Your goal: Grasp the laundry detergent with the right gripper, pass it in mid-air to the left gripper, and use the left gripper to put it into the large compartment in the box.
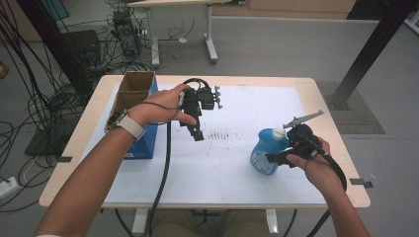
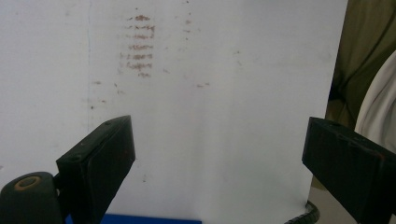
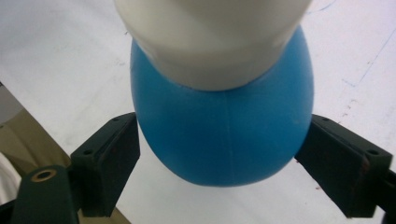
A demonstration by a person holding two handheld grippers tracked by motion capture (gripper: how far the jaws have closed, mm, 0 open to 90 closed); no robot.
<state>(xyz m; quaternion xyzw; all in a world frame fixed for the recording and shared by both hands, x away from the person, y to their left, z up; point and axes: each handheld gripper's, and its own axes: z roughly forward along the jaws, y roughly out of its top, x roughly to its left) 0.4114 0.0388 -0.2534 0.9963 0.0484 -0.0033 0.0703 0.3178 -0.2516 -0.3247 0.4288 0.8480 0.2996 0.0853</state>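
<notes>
over the table's right side, right hand [image 1: 316,165] (level) flanks blue bottle [image 1: 264,150].

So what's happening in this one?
A person at a table holds a tool in each hand. The right tool sits around a blue bottle with a white cap; the right jaw touches it, the left stands just clear. The left tool hangs open over the white sheet, beside a cardboard box.
</notes>
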